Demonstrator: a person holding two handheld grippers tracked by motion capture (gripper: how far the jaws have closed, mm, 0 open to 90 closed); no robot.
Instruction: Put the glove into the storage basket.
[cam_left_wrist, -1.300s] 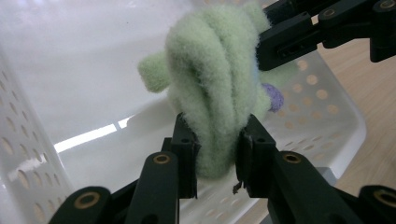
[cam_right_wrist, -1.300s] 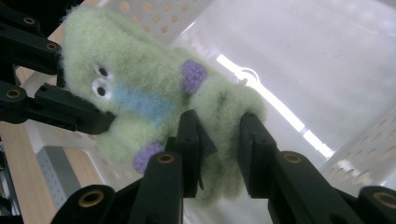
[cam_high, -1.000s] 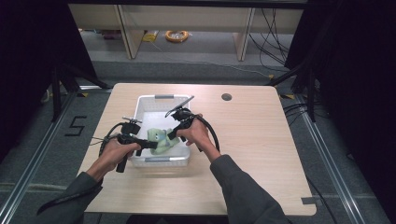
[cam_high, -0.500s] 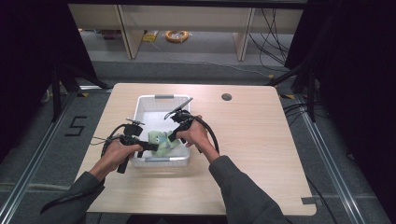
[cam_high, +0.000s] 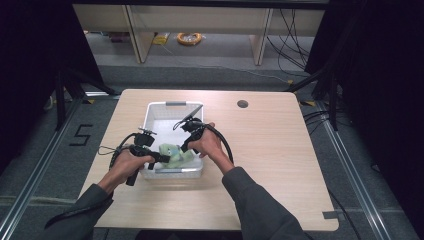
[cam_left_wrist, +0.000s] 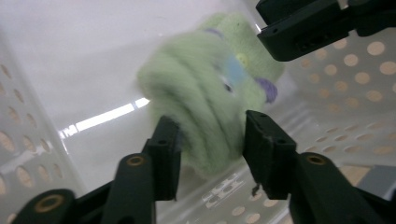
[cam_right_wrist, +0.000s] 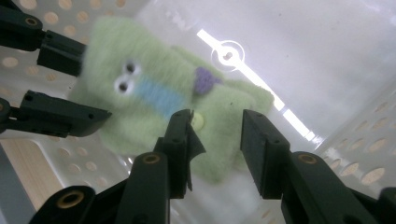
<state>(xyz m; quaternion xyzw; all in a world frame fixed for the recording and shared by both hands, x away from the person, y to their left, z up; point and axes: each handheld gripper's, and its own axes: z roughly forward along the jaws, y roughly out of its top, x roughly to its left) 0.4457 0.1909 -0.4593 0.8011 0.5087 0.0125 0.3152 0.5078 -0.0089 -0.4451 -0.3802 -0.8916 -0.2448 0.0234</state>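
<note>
A pale green plush toy (cam_high: 175, 154) with googly eyes and a blue band lies in the near end of a white perforated basket (cam_high: 152, 114). My left gripper (cam_high: 159, 158) reaches into the basket from the left, my right gripper (cam_high: 186, 146) from the right. Both pairs of jaws have just been opening. In the left gripper view the toy (cam_left_wrist: 205, 88) is motion-blurred between the spread jaws of the left gripper (cam_left_wrist: 212, 140). In the right gripper view the right gripper (cam_right_wrist: 215, 140) straddles the lower edge of the toy (cam_right_wrist: 154, 98), its pads off it.
The basket stands left of centre on a light wooden table (cam_high: 280, 150) with a round cable hole (cam_high: 242, 104) at the back. The basket's far half holds nothing. Dark stands and cables flank the table on the floor.
Both hands have kept their place over the basket's near end. The jaws look slightly wider around the toy, which has settled a little lower in the basket.
</note>
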